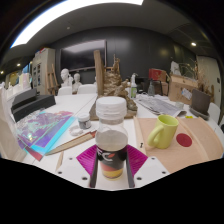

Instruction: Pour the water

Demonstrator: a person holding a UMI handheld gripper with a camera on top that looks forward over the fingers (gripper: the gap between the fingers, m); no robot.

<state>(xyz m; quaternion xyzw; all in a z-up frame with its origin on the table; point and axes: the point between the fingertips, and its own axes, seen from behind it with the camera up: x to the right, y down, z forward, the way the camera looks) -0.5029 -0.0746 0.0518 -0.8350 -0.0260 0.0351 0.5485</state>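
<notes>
Gripper (111, 168) fingers are pinching a white-capped bottle (111, 138) by its lower body, pads pressing both sides; bottle is standing upright. Yellow-green mug (164, 130) is sitting at 2 o'clock from the bottle, near a red lid (184, 140) on the tan board (200, 135).

A jar (111, 140) stands between the fingers, blocking forward passage; a green mug (164, 130) obstructs the right side.

One jar (111, 140), one mug (164, 130) — one red lid (184, 140), two finger pads (86, 156).
</notes>
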